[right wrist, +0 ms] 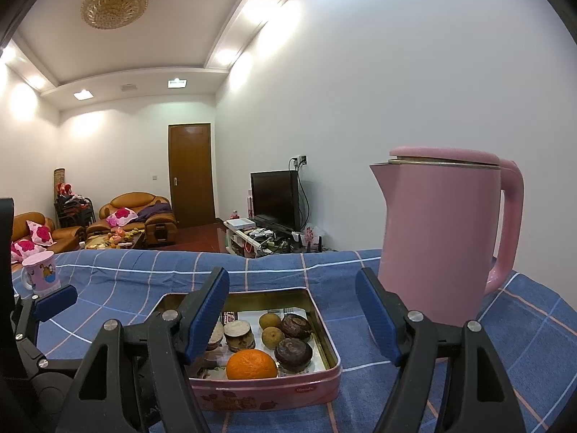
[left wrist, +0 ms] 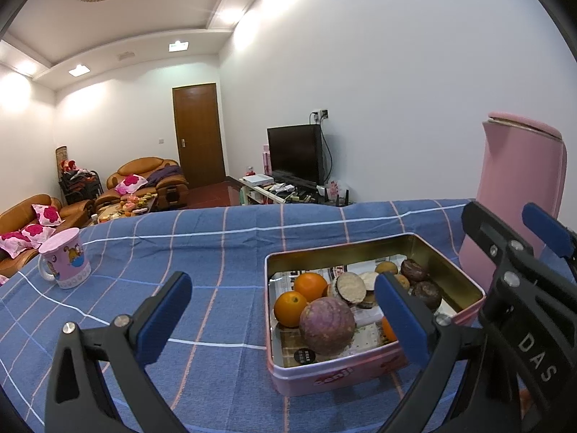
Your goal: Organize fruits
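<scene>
A pink tin [left wrist: 360, 375] stands open on the bench [left wrist: 216, 252], which is covered by a blue checked cloth [right wrist: 252, 274]. The fruit lies inside it: two oranges [left wrist: 311, 285] at the left, a purple-skinned round fruit [left wrist: 326, 324] at the near left, dark brown wrinkled fruits [left wrist: 414, 270] at the far right, and pale cut halves [left wrist: 350, 287] in the middle. In the right wrist view an orange [right wrist: 251, 364] sits against the tin's near wall, with two small tan fruits [right wrist: 269, 321] and two dark ones [right wrist: 293, 353] behind it.

The left gripper [left wrist: 285, 317] is over the bench with its jaws spread wide and nothing between them; its right finger [left wrist: 400, 324] stands in front of the tin's right half and hides part of the contents. The right gripper [right wrist: 292, 314] is likewise open and empty, its left finger [right wrist: 207, 319] covering the tin's left side.

A tall pink kettle [right wrist: 443, 238] stands upright just right of and beyond the tin, close behind the right gripper's right finger. A pink cartoon mug [left wrist: 65, 259] with a lid sits well apart at the far left of the bench. Beyond the bench are brown sofas [left wrist: 148, 180] with flowered cushions, a wooden door [right wrist: 190, 176] and a dark television [left wrist: 295, 155].
</scene>
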Tool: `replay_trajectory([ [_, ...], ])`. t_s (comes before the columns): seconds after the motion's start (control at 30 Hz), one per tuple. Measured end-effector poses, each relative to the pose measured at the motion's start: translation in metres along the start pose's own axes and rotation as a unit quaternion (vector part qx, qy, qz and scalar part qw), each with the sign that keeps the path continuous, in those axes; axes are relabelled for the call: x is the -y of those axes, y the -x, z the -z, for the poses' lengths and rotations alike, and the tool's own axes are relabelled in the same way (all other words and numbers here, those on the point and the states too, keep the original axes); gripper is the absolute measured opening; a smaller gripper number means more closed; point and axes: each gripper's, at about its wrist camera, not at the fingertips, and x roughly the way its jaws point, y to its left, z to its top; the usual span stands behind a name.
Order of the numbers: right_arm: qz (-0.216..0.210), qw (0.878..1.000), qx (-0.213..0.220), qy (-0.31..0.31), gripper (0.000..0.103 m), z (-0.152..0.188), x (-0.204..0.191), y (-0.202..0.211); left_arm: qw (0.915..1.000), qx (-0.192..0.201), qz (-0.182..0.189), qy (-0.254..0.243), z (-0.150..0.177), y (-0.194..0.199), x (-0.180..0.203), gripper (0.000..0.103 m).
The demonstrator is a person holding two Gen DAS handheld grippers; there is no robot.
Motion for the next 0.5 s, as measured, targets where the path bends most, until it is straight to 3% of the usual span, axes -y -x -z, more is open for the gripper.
replay_trajectory([
  [0.5,0.003,1.0,-0.007,-0.003,0.074,-0.0002,-0.0002,-0.0017,1.0,0.0,0.007,-0.003,0.0015,0.0008,0.0003,0.103],
])
